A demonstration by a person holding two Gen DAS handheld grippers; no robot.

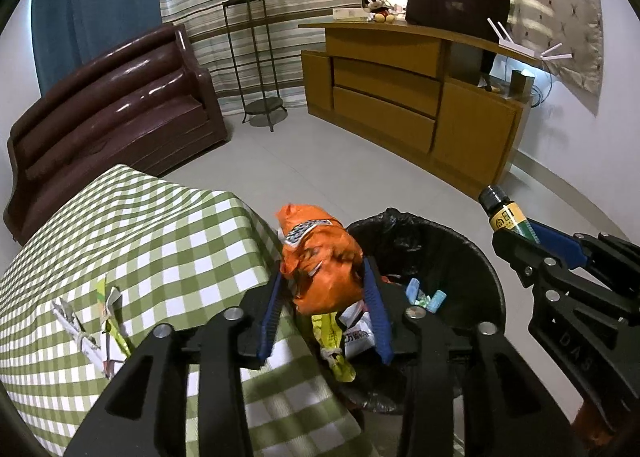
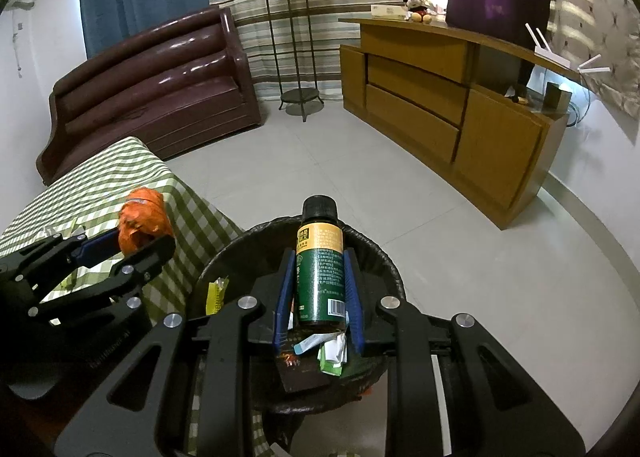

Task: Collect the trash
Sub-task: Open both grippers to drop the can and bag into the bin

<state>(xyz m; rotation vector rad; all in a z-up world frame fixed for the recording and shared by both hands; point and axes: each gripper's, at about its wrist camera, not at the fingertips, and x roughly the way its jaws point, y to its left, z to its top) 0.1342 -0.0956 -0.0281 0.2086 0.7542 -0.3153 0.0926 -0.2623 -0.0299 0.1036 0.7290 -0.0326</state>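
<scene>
Hiding the bin's (image 2: 224,257) contents, right hand-held gripper (image 2: 318,257) clamps a bottle (image 2: 320,269); left (image 1: 322,273) cradles an orange wrapper (image 1: 320,257).

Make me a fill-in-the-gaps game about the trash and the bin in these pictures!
1. The left gripper carries a crumpled wrapper coloured ____.
2. The right gripper holds a green bottle with a ____ cap.
3. The bin is lined with a ____ bag.
4. The tablecloth has green and white ____.

Missing words: orange; black; black; checks
</scene>
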